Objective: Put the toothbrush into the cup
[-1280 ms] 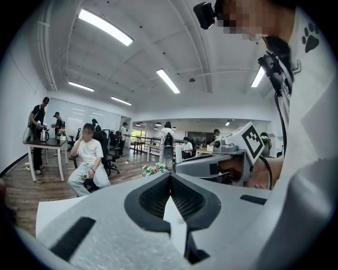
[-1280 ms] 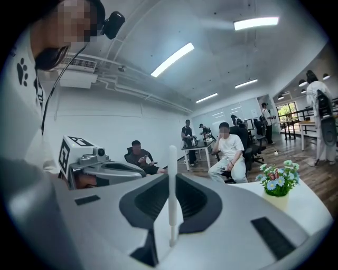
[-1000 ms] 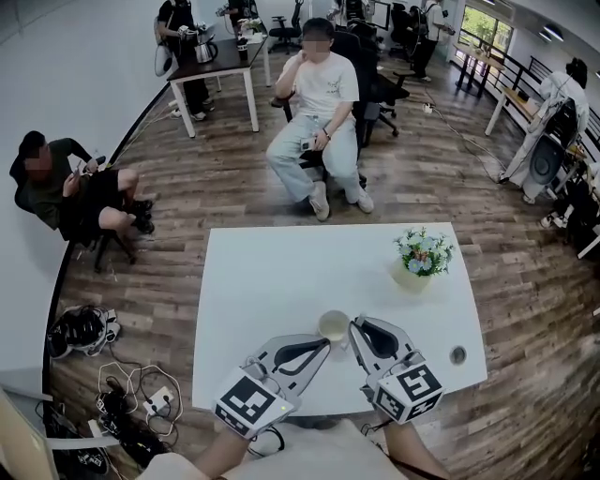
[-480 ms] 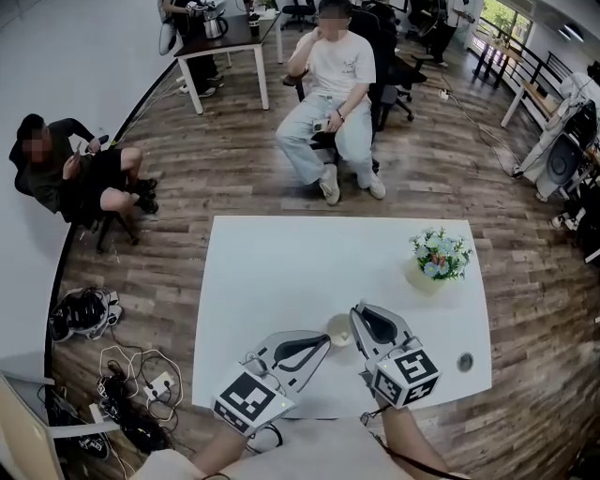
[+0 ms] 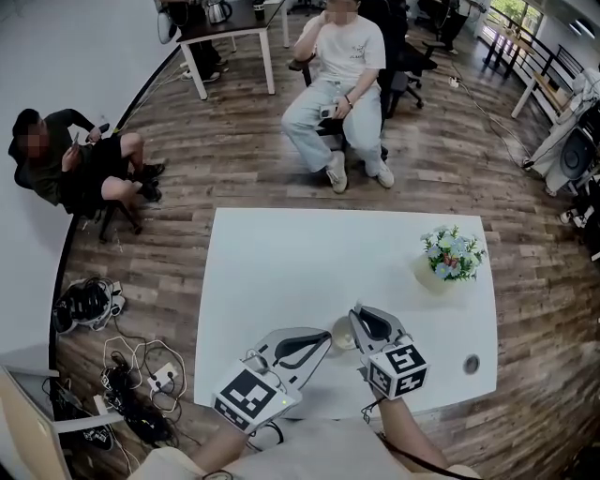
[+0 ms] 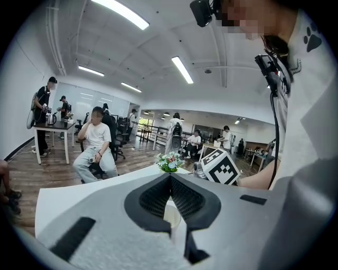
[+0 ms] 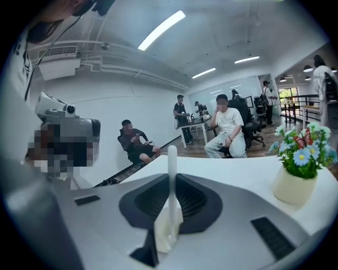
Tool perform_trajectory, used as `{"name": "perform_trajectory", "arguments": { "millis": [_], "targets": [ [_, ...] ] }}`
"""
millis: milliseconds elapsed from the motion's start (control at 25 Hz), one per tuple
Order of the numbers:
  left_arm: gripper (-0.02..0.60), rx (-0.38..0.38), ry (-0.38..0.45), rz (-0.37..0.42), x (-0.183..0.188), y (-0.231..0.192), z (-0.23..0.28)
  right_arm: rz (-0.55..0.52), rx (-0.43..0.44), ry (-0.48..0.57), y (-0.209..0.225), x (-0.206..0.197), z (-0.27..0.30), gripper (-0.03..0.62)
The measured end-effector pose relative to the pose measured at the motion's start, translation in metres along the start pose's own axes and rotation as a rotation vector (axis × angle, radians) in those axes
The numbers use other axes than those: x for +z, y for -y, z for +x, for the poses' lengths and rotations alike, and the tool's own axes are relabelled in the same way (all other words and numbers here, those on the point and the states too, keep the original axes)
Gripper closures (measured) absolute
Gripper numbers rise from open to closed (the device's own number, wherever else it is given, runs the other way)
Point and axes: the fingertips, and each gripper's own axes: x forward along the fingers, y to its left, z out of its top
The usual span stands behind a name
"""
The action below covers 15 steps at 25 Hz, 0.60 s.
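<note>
The right gripper (image 7: pixel 172 182) is clamped on the toothbrush (image 7: pixel 171 158), whose long axis runs straight out past its tips. The cup (image 5: pixel 342 334) stands on the table just left of those tips, and the left gripper (image 5: pixel 325 339) seems closed on its rim.

**Counted:** two grippers (left gripper (image 5: pixel 327 336), right gripper (image 5: pixel 355 315)), one toothbrush (image 7: pixel 171 179), one cup (image 5: pixel 343 332), one flower pot (image 5: pixel 448 261), two tables, two seated people.

One toothbrush is clamped between the right fingers (image 7: pixel 198 203). One cup is seen just beside both sets of fingertips. One flower pot stands well beyond the right fingers, on the one white table (image 5: pixel 281 262). A second table (image 5: pixel 230 26) and the two seated people, one in white (image 5: pixel 342 84) and one in dark (image 5: pixel 70 164), lie far past the fingertips. Further background figures, perhaps several, are too small to be counted.
</note>
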Motion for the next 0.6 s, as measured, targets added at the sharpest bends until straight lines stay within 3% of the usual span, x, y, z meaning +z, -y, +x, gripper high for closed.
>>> {"name": "perform_trajectory", "arguments": {
  "millis": [600],
  "targets": [
    [0.575,-0.014,-0.01,-0.005,-0.004,-0.007,0.006,-0.007,0.032,-0.088,0.001,-0.032,0.018,0.545]
  ]
}}
